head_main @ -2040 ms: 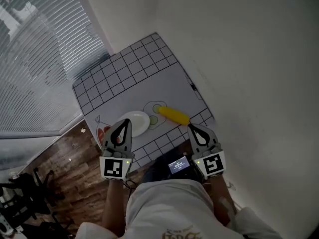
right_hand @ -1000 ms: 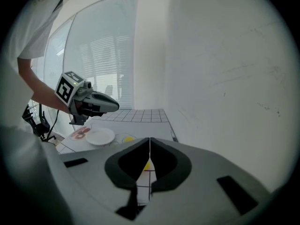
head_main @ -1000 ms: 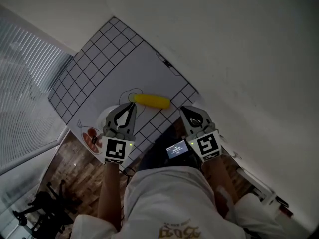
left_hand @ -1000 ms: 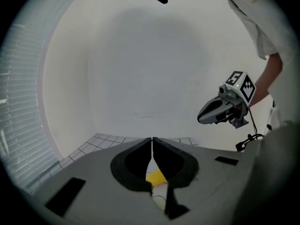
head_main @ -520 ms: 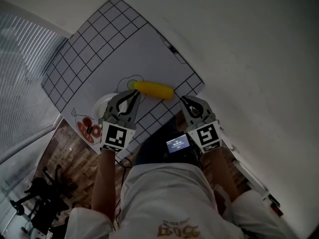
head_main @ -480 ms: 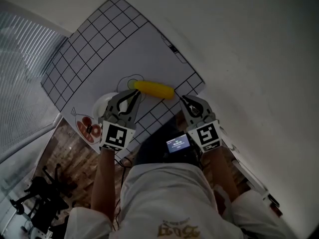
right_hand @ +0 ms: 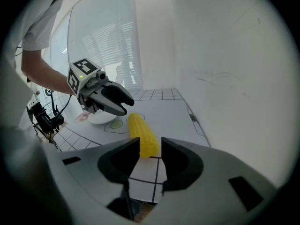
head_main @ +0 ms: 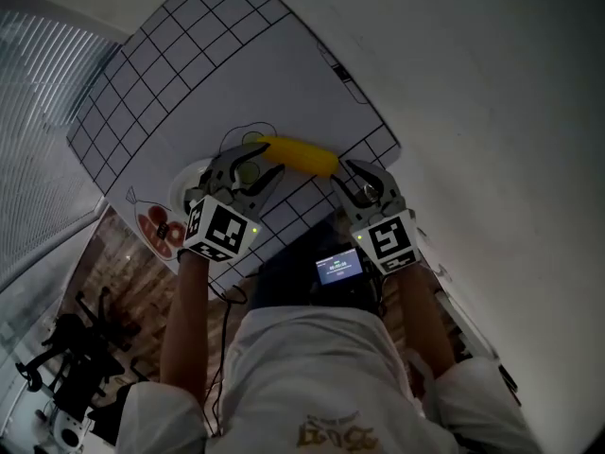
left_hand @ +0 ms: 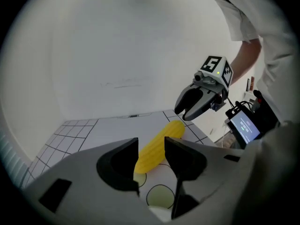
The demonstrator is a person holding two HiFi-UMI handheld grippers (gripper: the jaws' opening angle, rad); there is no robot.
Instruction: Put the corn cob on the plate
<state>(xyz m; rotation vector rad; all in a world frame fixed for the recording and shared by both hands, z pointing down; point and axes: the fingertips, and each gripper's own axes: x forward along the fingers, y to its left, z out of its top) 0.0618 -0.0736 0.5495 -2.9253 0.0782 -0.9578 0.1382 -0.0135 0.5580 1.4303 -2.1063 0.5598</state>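
Lying on the white, black-gridded tabletop [head_main: 236, 74], the ribbed yellow corn cob [head_main: 301, 156] is resting near the round white plate [head_main: 184, 182], not on it. The left tool [head_main: 253, 165] and right tool [head_main: 352, 180] are angling downward at opposite cob ends. Their dark jaws have just been opening and are standing spread, pinching nothing.

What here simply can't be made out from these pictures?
- Round white plate: head view, mostly covered by the left claw, whose empty jaws have just been opening.
- Small lit screen: head view, writing too small to read.
- Red printed drawing beside the plate: head view, too small and dim to identify.
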